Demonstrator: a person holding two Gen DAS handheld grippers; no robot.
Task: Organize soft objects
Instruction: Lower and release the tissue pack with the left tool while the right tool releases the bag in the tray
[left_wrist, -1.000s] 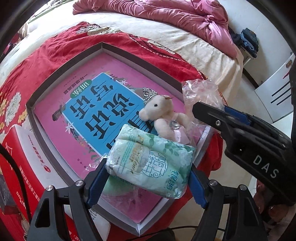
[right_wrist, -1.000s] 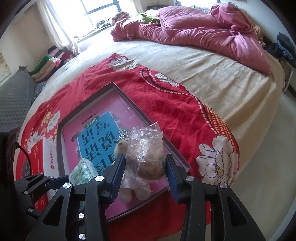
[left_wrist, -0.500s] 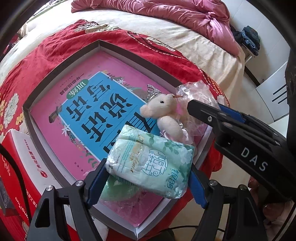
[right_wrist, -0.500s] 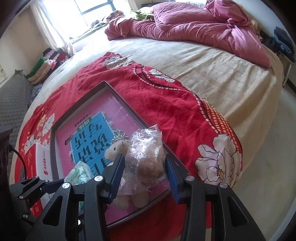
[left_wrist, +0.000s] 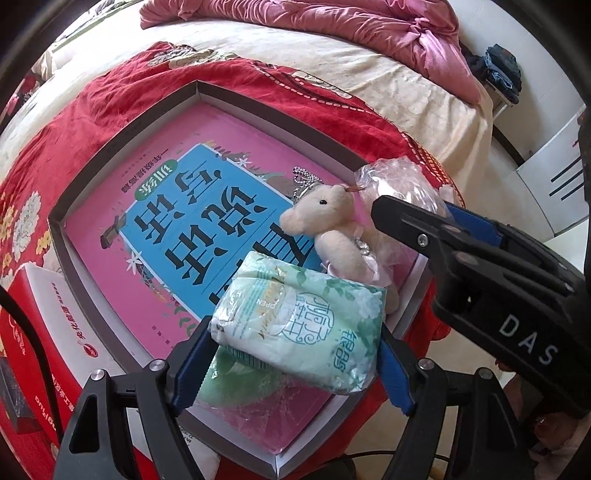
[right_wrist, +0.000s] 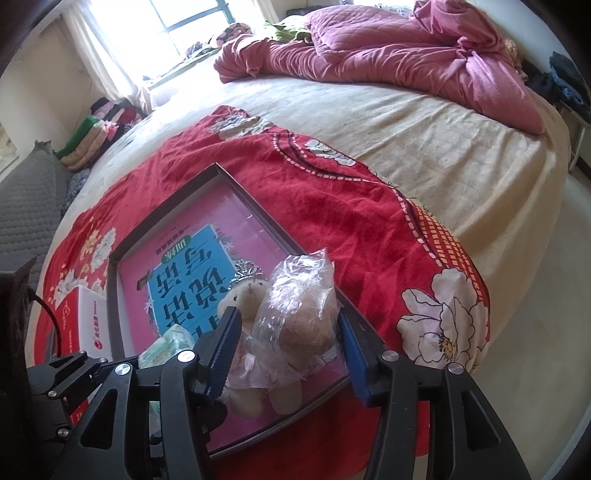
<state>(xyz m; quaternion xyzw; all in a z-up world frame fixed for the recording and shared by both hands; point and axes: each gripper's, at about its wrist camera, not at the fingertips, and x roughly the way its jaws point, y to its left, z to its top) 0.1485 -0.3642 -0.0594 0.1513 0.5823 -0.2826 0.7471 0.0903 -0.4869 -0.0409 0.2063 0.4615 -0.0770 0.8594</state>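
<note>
Change since a second ago: your right gripper (right_wrist: 286, 347) has widened around the bagged plush toy (right_wrist: 299, 317); its jaws are opening now, and the bag sits between them with a gap at each pad.
Left gripper (left_wrist: 291, 354): you keep it clamped on the green tissue pack (left_wrist: 303, 317), both blue pads pressing the ends of the pack, jaws fairly wide because the pack is wide.
Where the things lie: the tissue pack hangs just above the near corner of the grey box (left_wrist: 199, 88), over a green packet lying inside. The bagged toy rests in the box at its right edge, touching the cream plush bear (left_wrist: 328, 229), which lies on the pink and blue book (left_wrist: 177, 206).
Risk one: the bagged toy leans on the box rim; if you pull the right gripper back carelessly, a pad can catch the thin plastic and drag it out.
Risk two: if you release the tissue pack here, it can slide off the green packet and over the near rim.
</note>
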